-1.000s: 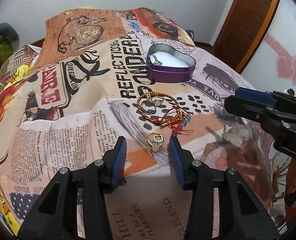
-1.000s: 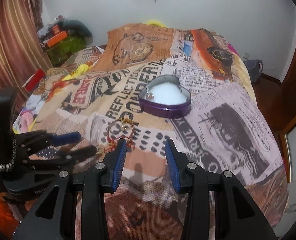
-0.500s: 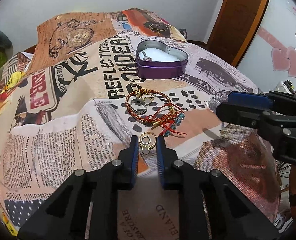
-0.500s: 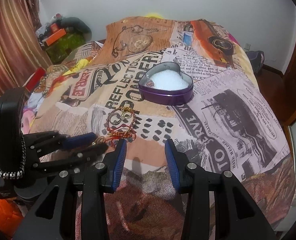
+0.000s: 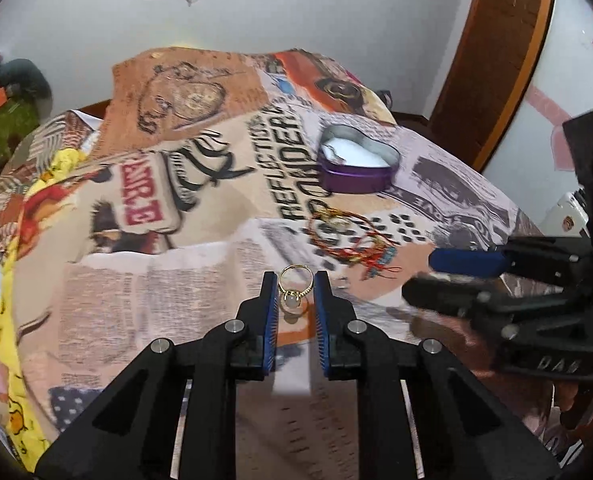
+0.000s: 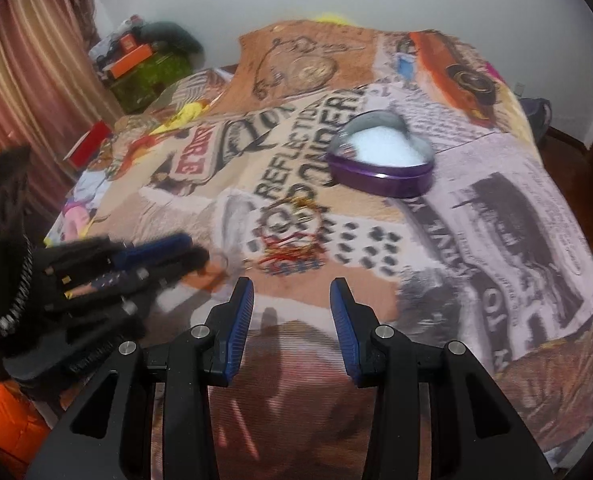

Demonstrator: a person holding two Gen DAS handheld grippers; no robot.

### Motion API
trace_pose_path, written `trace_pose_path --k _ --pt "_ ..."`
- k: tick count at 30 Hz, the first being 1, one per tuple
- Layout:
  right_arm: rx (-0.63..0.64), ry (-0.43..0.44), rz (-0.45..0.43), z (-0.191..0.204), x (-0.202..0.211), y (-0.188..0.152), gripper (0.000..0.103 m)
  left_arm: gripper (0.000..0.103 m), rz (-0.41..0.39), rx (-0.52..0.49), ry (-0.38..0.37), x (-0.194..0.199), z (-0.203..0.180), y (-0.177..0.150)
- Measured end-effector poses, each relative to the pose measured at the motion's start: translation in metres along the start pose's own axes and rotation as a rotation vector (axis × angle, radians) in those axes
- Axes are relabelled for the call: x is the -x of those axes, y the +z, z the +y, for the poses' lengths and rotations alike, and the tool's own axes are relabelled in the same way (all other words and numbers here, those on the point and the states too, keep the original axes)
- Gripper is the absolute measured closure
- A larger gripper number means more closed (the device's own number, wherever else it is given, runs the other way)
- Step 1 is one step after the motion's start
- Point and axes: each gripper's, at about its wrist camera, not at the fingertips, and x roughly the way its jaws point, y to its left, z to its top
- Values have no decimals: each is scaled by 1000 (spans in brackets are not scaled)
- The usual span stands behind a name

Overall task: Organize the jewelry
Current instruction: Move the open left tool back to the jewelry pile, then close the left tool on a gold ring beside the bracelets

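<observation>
My left gripper [image 5: 295, 286] is shut on a gold ring with a pale stone [image 5: 293, 289] and holds it just above the printed bedspread [image 5: 156, 280]. A pile of red and gold bracelets with rings [image 5: 346, 234] lies beyond it. A purple heart-shaped tin with a white lining [image 5: 356, 164] stands farther back, open. My right gripper [image 6: 292, 292] is open and empty, low over the bedspread in front of the bracelets [image 6: 292, 236] and the tin [image 6: 382, 164]. The left gripper [image 6: 200, 256] shows blurred at the left of the right wrist view.
The bedspread [image 6: 496, 220] covers a rounded bed that falls away at the edges. A wooden door [image 5: 504, 40] stands at the back right. Green and orange boxes [image 6: 144, 68] and a striped curtain [image 6: 24, 80] are at the left. My right gripper [image 5: 456, 276] reaches in from the right.
My left gripper closed around the gold ring and lifted it off the bedspread, drawing back from the bracelets. The right gripper stayed open and shifted slightly.
</observation>
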Motion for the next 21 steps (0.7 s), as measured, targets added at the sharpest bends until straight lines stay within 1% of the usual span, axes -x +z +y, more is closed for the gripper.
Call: trace_pose_path --k 3,7,8,9,11,15,21 --pt "16 21 18 12 -9 1 67 86 -13 14 1 8 11 -3" --pt "34 12 39 26 -20 4 68 86 -36 9 1 14 15 -7" --pt "37 9 45 29 -23 5 73 86 -40 4 0 16 16 -9" --pt "39 9 53 30 -26 6 80 86 -43 3 -5 16 17 -10" --pt "39 5 74 32 -33 8 84 86 -43 8 -21 16 20 -11" --pt "57 -34 101 37 -44 10 86 86 -47 27 -41 13 25 -13" --pt "93 -85 107 42 -52 11 86 86 -43 41 -57 10 29 -17"
